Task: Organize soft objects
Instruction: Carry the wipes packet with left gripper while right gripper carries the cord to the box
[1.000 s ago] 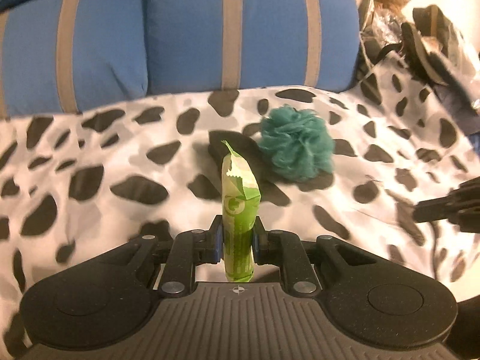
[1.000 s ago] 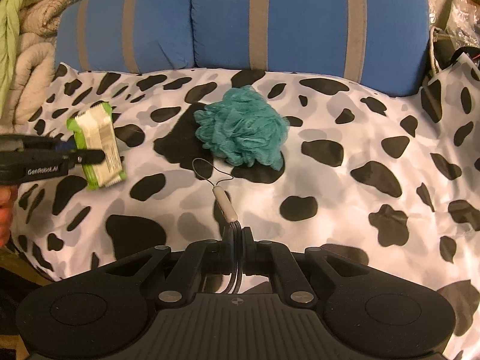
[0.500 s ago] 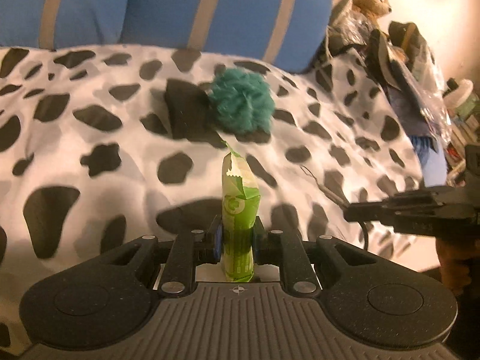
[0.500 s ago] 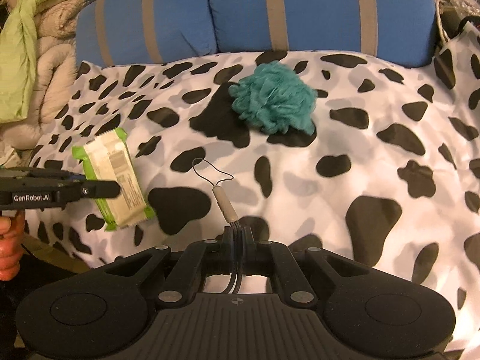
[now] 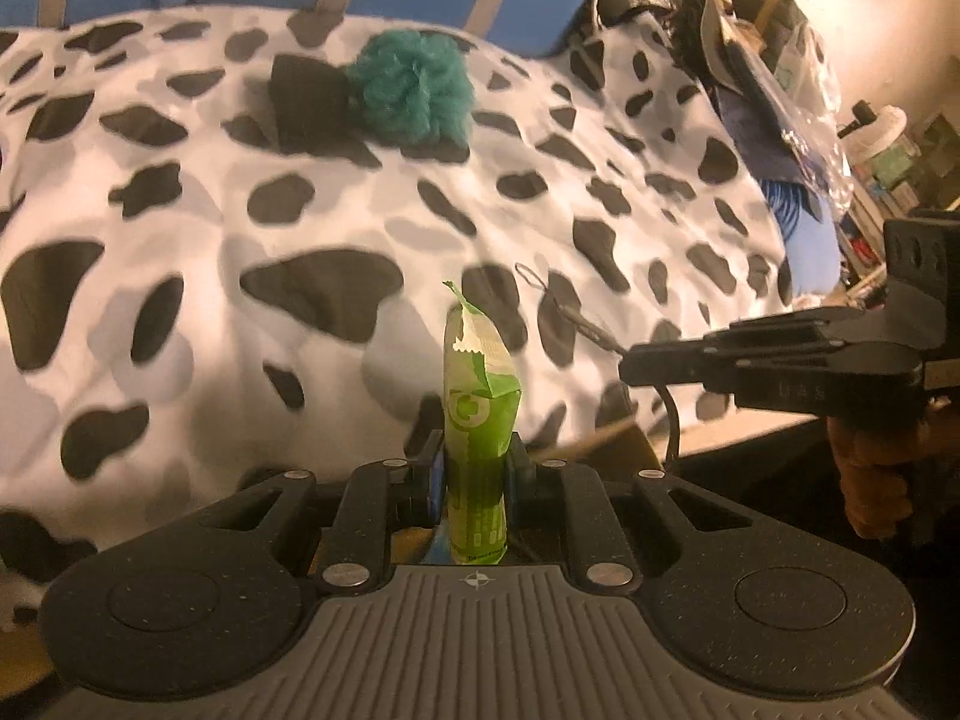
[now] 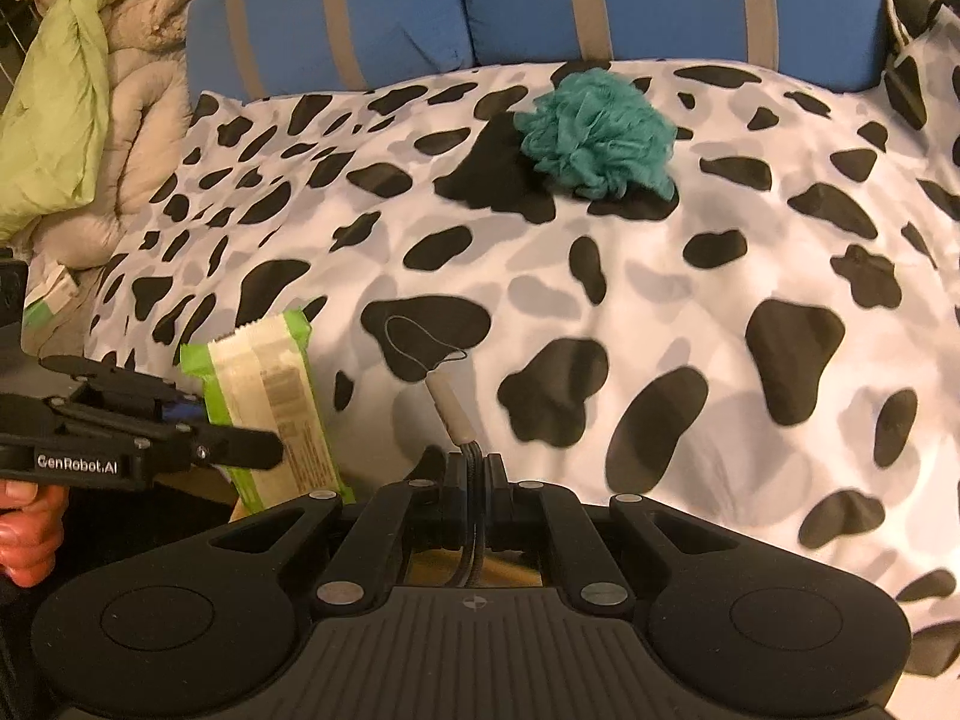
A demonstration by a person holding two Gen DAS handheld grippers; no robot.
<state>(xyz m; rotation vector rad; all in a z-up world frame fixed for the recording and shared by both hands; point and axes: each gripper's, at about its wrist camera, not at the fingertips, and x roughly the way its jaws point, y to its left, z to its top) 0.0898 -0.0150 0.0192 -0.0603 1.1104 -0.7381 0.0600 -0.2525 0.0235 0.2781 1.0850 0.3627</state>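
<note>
The left gripper [image 5: 474, 474] is angled down toward a cow-print cover [image 5: 240, 228], and its jaws are pressed onto a green packet [image 5: 477, 420], which stands upright between them with its torn top pointing away from the camera. In the right wrist view the same packet [image 6: 270, 402] is seen flat-on, pale in the middle with green edges, pinched near the lower left of the frame, and part of the hand [image 6: 27, 534] that bears this gripper is visible below it. The right gripper [image 6: 474, 480] is likewise tilted downward; its jaws are closed on a thin dark cord [image 6: 471, 528] that ends in a small beige toggle [image 6: 450, 411] with a fine wire loop [image 6: 420, 342] hanging over the cover. From the left wrist view this gripper [image 5: 636, 369] is seen side-on at the right, with the hand [image 5: 870, 480] gripping its handle below. A teal mesh pouf [image 6: 597, 135] lies alone on the cover near two blue striped cushions [image 6: 516, 0], well apart from both grippers. A beige and green bundle of bedding [image 6: 78, 96] is piled at the far left. No container can be made out
</note>
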